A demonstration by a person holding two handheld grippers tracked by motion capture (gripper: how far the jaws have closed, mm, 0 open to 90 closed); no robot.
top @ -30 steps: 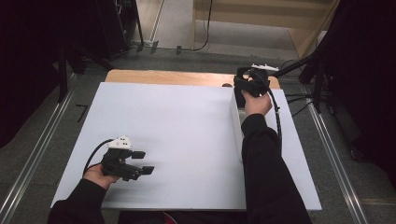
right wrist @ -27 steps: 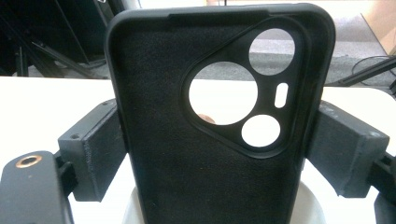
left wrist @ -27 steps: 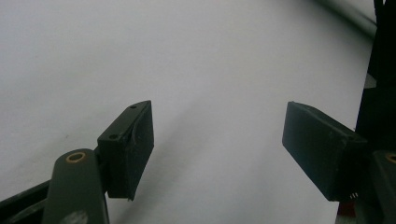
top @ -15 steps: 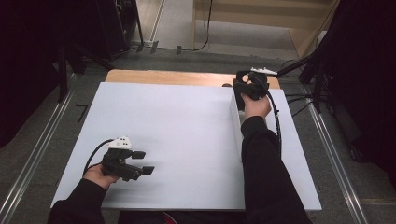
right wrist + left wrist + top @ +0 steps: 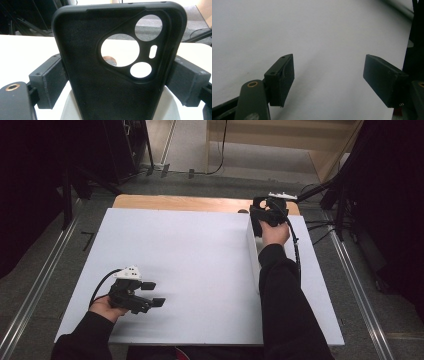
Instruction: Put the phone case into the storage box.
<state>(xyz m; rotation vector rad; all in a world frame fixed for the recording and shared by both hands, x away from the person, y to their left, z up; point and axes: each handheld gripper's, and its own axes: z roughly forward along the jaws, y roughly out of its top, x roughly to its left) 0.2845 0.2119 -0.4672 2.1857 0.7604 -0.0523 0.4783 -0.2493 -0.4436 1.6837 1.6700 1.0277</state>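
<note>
**Phone case held up at the far right of the worktop**

Nothing much has shifted since the earlier frames: both your hands sit where they were, and only the right claw point(image 5: 269, 208) has changed, its jaws easing a touch wider while the phone case point(image 5: 117, 62) stays between them. Your right claw pinches that black phone case by its two long edges, one pad on each side. The case stands upright with its soft inner face toward the claw's camera, and the cut-outs for the lenses sit in its upper half. In the high view your right claw is at the far right of the white worktop point(image 5: 190, 255), by the wooden strip point(image 5: 170, 202) along the back edge. Your left claw point(image 5: 150, 294) rests low over the near left part of the worktop, its jaws spread with nothing between them, only bare white surface.
</note>
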